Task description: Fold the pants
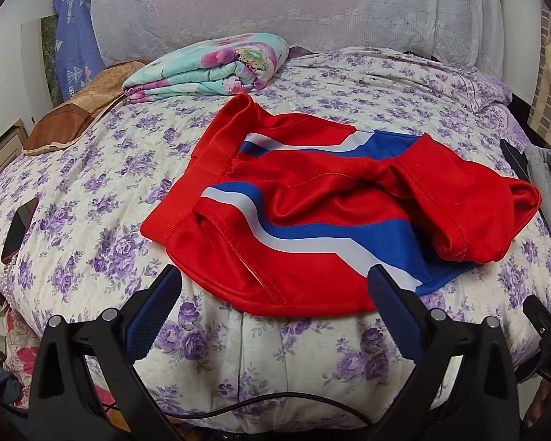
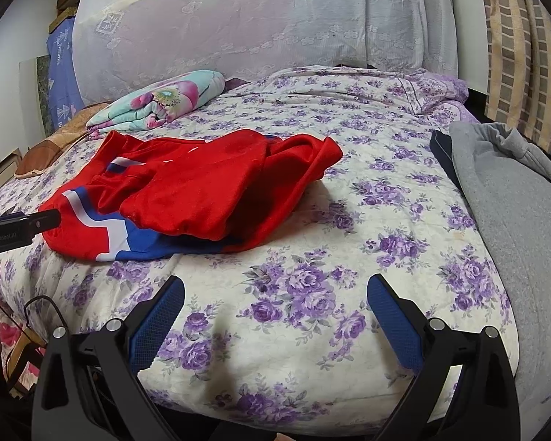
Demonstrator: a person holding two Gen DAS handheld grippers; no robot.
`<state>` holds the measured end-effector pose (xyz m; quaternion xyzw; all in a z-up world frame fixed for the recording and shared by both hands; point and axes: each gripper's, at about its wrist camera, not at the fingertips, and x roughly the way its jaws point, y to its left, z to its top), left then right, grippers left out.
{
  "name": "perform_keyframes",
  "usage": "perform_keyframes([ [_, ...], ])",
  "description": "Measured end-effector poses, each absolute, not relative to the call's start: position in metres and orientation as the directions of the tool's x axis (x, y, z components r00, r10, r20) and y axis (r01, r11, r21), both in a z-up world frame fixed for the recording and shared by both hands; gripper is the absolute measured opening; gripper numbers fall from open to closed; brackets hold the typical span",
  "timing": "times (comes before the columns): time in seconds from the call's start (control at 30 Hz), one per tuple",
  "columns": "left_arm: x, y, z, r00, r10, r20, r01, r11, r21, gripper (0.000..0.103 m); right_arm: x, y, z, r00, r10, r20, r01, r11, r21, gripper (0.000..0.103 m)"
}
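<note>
Pants (image 1: pixel 323 217) lie rumpled on the bed (image 1: pixel 92 191), one leg flopped over the other. Left gripper (image 1: pixel 273 279) spread wide at the near hem, holding nothing. Right gripper (image 2: pixel 275 290) also spread, over bare quilt beside the pants. Grey garment (image 2: pixel 514 202) at right.

- The pants (image 1: pixel 312 202) lie on the bed (image 1: pixel 103 198), near its front edge.
- Behind the pants, to the left, a folded quilt (image 1: pixel 213 70) lies on the bed.
- A cushion (image 1: pixel 77 114) lies left of the quilt, at the bed's left side.
- A phone (image 1: pixel 20 228) lies on the bed, well left of the pants.
- A sweater (image 2: pixel 514 213) lies on the right side of the bed, well apart from the pants.
- The left tongs (image 1: pixel 273 286) are before the pants' near edge.
- The right tongs (image 2: pixel 275 297) are over bare bed, between pants and sweater.
</note>
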<state>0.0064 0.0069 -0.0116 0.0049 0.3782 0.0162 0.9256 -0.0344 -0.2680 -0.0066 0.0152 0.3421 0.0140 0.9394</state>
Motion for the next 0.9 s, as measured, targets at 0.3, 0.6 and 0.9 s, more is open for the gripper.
perform_keyframes([
  [0.3,0.0065,0.0066,-0.0117,0.713,0.034,-0.701,-0.027,0.999,0.021,0.098,-0.0343,-0.2661,-0.0054,0.766,0.037,-0.642,-0.017,0.999,0.037,0.1],
  [0.6,0.0066,0.0062,-0.0118,0.712,0.035,-0.701,-0.026,0.999,0.023,0.098,-0.0355,-0.259,-0.0035,0.768,0.05,-0.638,-0.039,0.999,0.031,0.1],
  [0.9,0.006,0.0107,-0.013,0.711,0.033,-0.703,-0.025,0.999,0.021,0.099,-0.0351,-0.2604,-0.0025,0.765,0.054,-0.641,-0.045,0.999,0.031,0.1],
])
